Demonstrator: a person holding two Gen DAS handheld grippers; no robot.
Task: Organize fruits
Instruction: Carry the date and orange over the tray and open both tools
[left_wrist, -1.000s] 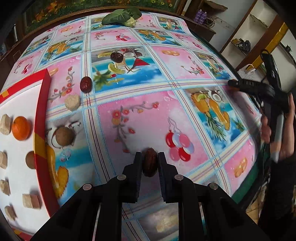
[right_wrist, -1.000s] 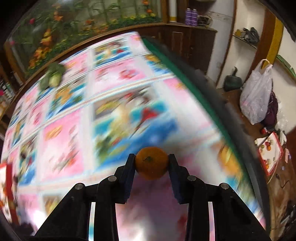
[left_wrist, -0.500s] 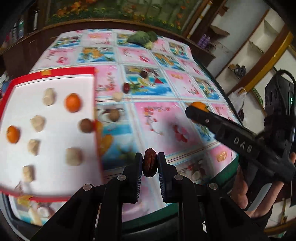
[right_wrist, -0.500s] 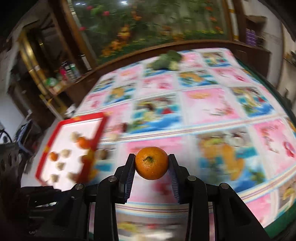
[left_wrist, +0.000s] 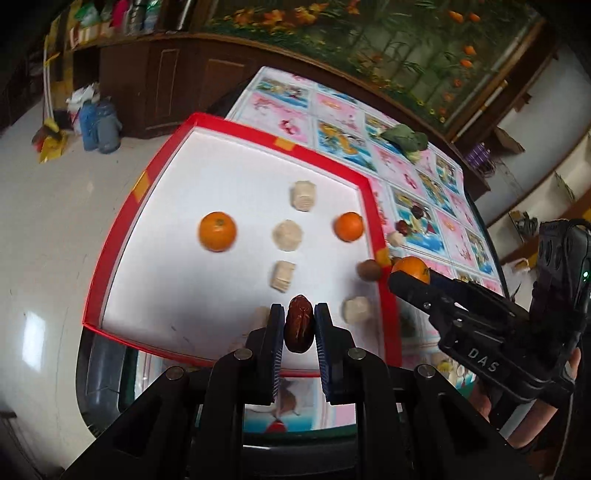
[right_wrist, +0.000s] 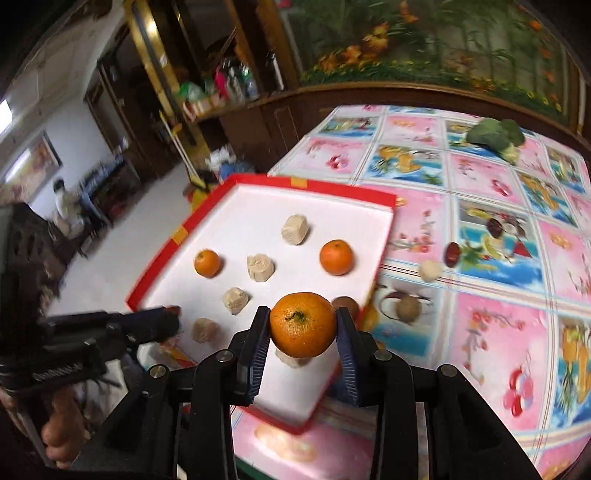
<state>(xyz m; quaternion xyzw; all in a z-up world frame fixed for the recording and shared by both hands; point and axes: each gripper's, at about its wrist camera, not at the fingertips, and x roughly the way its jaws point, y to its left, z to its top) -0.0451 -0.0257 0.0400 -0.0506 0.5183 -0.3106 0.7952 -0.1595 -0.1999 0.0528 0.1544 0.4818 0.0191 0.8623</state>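
My left gripper (left_wrist: 299, 325) is shut on a brown date (left_wrist: 299, 329) and holds it over the near edge of the red-rimmed white tray (left_wrist: 236, 127). My right gripper (right_wrist: 301, 332) is shut on an orange (right_wrist: 302, 329) above the tray's (right_wrist: 314, 182) near right side; it also shows in the left wrist view (left_wrist: 410, 275). In the tray lie two oranges (left_wrist: 217, 231) (left_wrist: 348, 226), several pale beige lumps (left_wrist: 287, 235) and a brown round fruit (left_wrist: 368, 270). On the cloth outside lie two dates (right_wrist: 451, 254) (right_wrist: 494, 226), a pale lump (right_wrist: 430, 270) and a brown fruit (right_wrist: 408, 309).
A patterned pink and blue tablecloth (right_wrist: 498, 325) covers the round table. A green leafy vegetable (right_wrist: 496, 137) lies at the far side. The tray overhangs the table edge on the left, above the floor (left_wrist: 48, 229). Wooden cabinets (left_wrist: 177, 81) stand behind.
Both grippers have swung left toward the tray with their fruit still held. The tray now fills the middle of both views.
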